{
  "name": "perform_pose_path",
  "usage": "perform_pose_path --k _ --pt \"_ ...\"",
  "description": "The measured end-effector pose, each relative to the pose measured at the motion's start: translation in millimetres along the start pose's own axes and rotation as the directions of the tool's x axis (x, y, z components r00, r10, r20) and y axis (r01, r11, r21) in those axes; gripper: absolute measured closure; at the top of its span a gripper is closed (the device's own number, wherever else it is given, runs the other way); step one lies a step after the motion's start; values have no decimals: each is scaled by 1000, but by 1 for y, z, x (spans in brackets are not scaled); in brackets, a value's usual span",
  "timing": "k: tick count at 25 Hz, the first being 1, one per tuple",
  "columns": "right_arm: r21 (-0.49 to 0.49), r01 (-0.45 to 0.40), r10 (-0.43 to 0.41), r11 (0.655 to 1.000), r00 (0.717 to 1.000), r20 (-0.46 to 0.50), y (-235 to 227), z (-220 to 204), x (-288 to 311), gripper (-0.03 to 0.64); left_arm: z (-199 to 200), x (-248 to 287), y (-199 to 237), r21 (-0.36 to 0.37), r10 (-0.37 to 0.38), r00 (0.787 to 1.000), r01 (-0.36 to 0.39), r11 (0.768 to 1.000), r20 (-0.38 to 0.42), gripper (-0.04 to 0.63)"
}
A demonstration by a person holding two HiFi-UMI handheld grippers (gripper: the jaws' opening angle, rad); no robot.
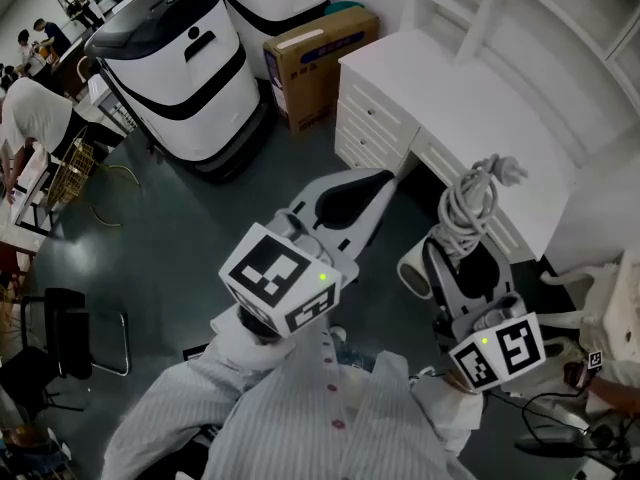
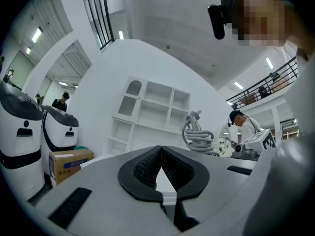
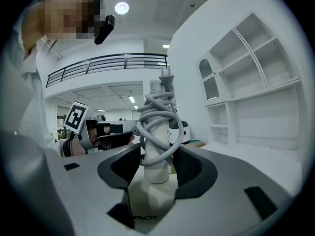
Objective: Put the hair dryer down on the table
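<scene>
A white hair dryer (image 1: 416, 272) with its grey cord (image 1: 472, 196) wound round the handle is held upright in the air in front of the white table (image 1: 470, 98). My right gripper (image 1: 462, 260) is shut on it. In the right gripper view the handle (image 3: 157, 154) stands between the black pads, with the cord coil (image 3: 158, 116) and plug (image 3: 166, 77) above. My left gripper (image 1: 383, 176) hangs to the left of the dryer, shut and empty. In the left gripper view its pads meet at the tips (image 2: 161, 150), and the cord (image 2: 197, 137) shows beyond.
The table has drawers (image 1: 375, 128) on its front and a white shelf unit (image 1: 530, 8) behind. Two white machines with black bands (image 1: 180, 68) and a cardboard box (image 1: 315, 63) stand on the dark floor at the left. A black chair (image 1: 60, 338) is at the lower left.
</scene>
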State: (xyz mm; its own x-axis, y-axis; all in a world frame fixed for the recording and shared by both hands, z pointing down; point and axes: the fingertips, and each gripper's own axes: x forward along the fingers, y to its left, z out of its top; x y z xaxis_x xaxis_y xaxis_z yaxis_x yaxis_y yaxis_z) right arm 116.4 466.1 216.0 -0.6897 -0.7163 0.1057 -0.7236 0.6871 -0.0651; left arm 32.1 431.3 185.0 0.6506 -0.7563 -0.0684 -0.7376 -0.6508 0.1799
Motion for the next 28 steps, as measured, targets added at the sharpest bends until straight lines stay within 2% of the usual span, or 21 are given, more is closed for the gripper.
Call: perform_pose_path --k 14,23,28 --pt "19 47 -47 999 999 -13 -86 22 128 413 10 99 124 -24 -27 998 26 999 -50 586" --pt "19 130 -130 991 991 -21 -110 31 189 413 15 131 194 -24 -76 995 74 997 -64 586" --pt "22 172 -171 985 984 -44 -116 28 209 413 11 134 228 -33 -80 994 77 996 -76 586"
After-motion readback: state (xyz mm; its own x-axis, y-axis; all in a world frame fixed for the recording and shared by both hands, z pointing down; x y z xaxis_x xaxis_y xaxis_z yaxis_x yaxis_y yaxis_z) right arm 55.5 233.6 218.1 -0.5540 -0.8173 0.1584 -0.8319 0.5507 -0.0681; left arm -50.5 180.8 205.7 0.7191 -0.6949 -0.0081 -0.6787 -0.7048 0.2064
